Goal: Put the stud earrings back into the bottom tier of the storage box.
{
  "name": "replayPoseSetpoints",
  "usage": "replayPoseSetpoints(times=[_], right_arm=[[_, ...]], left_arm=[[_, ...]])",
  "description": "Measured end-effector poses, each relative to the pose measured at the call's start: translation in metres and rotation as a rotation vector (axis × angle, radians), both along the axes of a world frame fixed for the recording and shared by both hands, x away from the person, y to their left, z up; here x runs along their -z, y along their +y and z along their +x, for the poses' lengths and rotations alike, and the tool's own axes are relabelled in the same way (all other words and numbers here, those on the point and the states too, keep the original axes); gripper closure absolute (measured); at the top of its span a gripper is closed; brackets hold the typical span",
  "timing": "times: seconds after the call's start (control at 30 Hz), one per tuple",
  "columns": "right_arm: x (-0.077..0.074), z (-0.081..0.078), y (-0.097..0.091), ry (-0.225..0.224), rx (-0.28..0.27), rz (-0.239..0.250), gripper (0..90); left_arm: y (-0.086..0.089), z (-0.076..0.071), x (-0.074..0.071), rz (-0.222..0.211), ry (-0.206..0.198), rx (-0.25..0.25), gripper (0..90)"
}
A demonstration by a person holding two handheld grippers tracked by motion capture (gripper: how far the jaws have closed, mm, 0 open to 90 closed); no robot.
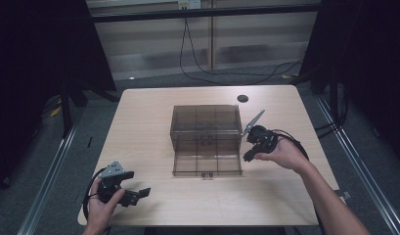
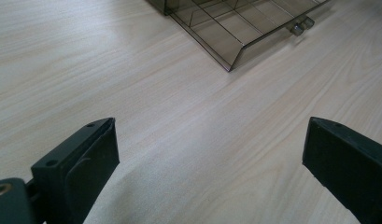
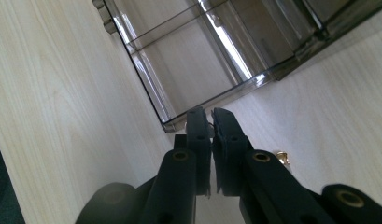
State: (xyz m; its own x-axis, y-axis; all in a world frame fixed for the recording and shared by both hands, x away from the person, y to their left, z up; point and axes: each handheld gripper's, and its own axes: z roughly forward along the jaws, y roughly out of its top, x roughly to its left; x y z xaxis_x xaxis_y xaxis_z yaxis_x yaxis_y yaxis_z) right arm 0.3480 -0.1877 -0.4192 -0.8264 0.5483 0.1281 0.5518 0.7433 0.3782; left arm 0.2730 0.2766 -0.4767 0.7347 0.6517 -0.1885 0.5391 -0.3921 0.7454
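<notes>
My left claw [image 1: 139, 193] sits near the front left corner of the table [image 1: 148, 122], well apart from the clear box [image 1: 206, 126]. Its jaws are spread wide and hold nothing. The box stands in the middle of the table. Its lid [image 1: 207, 164] is flipped open and lies flat on the table in front of the box, on my side. My right claw [image 1: 247, 157] is just beside the right edge of that lid, close to the corner. Its jaws are pinched together with nothing between them. My right hand [image 1: 280, 154] is to the right of the box.
</notes>
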Motion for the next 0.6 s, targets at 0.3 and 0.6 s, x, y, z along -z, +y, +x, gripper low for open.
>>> replayPoseSetpoints(times=[0.3, 0.6], right_arm=[[-0.006, 0.005, 0.017, -0.006, -0.042, 0.0, 86.5], [-0.006, 0.011, 0.039, -0.005, -0.081, 0.009, 86.6]], left_arm=[[0.0, 0.0, 0.0, 0.0, -0.001, 0.002, 3.7], [0.0, 0.0, 0.0, -0.009, -0.001, 0.001, 3.7]])
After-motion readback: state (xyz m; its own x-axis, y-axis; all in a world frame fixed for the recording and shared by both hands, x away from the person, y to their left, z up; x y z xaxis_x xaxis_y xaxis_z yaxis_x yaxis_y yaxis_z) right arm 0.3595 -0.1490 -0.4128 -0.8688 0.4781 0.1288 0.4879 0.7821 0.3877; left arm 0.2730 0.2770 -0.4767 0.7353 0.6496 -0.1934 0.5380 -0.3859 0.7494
